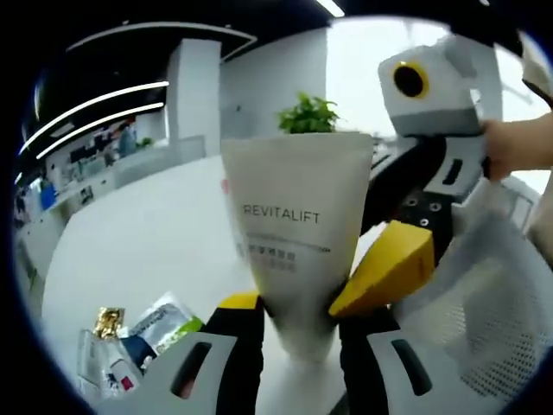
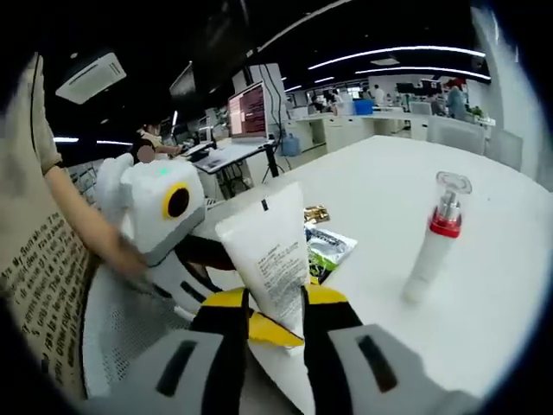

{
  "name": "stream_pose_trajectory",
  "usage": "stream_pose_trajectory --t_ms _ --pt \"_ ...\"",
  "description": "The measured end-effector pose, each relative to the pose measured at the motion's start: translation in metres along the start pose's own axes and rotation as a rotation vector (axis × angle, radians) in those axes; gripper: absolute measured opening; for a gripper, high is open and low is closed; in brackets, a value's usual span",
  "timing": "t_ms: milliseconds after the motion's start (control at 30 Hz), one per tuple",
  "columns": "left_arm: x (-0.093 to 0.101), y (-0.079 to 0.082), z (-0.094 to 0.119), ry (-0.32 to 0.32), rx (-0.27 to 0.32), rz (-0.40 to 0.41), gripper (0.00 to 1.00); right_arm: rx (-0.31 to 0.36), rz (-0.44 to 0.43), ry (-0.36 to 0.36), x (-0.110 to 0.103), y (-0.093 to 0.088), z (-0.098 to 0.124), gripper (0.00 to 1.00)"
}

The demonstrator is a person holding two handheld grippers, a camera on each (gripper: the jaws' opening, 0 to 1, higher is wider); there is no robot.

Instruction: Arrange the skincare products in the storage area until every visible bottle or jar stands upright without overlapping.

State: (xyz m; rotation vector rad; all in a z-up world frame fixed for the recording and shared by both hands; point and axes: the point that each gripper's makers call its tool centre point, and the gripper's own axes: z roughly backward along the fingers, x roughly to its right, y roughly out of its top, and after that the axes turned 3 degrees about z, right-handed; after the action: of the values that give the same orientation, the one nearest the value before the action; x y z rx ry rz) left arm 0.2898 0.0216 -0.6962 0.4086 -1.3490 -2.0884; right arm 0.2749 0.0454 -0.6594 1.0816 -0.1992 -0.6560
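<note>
In the left gripper view, my left gripper [image 1: 298, 316] is clamped on the narrow end of the tube [image 1: 294, 233], which rises straight ahead between its jaws so I can stand it up. My right gripper [image 1: 389, 268] pinches the same tube from the right.

In the right gripper view, my right gripper [image 2: 275, 322] grips the tube [image 2: 270, 251] between its jaws, steadying it. The bottle [image 2: 432, 246] stands upright, well off to the right on the table [image 2: 501, 294].
</note>
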Motion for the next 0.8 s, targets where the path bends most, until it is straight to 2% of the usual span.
stream_pose_trajectory --t_ms 33,100,133,167,200,233,267,300,333,400,433,467,600,667,767,800 --pt "0.001 0.0 -0.001 0.005 0.002 -0.007 0.3 0.012 -0.013 -0.034 0.003 0.002 -0.001 0.26" --pt "0.002 0.002 -0.003 0.029 0.002 -0.017 0.3 -0.016 -0.021 -0.11 0.008 -0.003 -0.003 0.27" --pt "0.004 0.002 -0.005 0.035 -0.004 -0.039 0.3 -0.038 0.003 -0.156 0.011 -0.006 -0.004 0.28" --pt "0.004 0.003 -0.006 0.046 -0.008 -0.08 0.3 -0.019 -0.021 -0.181 0.012 -0.003 -0.005 0.27" --pt "0.005 0.003 -0.008 0.052 -0.011 -0.062 0.3 -0.026 -0.036 -0.214 0.014 -0.004 -0.004 0.25" --pt "0.004 0.004 -0.008 0.056 -0.011 -0.055 0.31 -0.032 0.029 -0.24 0.015 -0.002 -0.003 0.23" --pt "0.002 0.003 -0.007 0.065 -0.013 -0.052 0.31 -0.042 0.168 -0.238 0.015 0.001 -0.004 0.2" --pt "0.001 0.002 -0.007 0.067 -0.013 -0.049 0.31 -0.055 0.205 -0.236 0.014 0.001 -0.004 0.19" --pt "0.001 0.002 -0.006 0.068 -0.011 -0.043 0.31 -0.065 0.195 -0.229 0.012 -0.001 -0.004 0.17" --pt "-0.001 0.0 -0.004 0.067 -0.016 -0.016 0.31 -0.083 0.277 -0.211 0.013 -0.001 -0.003 0.13" --pt "-0.001 -0.001 -0.003 0.062 -0.019 -0.022 0.31 -0.091 0.291 -0.202 0.015 -0.002 -0.003 0.12" --pt "0.0 -0.001 -0.003 0.052 -0.019 -0.027 0.31 -0.087 0.271 -0.19 0.015 -0.003 -0.003 0.12" --pt "0.0 -0.003 -0.002 0.029 -0.038 -0.042 0.3 -0.083 0.314 -0.134 0.016 -0.005 -0.004 0.12" --pt "0.001 -0.005 -0.004 -0.001 -0.05 -0.043 0.3 -0.088 0.33 -0.079 0.015 -0.007 -0.003 0.12" --pt "0.007 -0.006 -0.006 -0.096 -0.082 -0.101 0.29 -0.098 0.304 0.032 0.015 -0.009 0.001 0.12" --pt "0.008 -0.007 -0.007 -0.129 -0.095 -0.104 0.29 -0.106 0.333 0.06 0.013 -0.009 0.001 0.12"
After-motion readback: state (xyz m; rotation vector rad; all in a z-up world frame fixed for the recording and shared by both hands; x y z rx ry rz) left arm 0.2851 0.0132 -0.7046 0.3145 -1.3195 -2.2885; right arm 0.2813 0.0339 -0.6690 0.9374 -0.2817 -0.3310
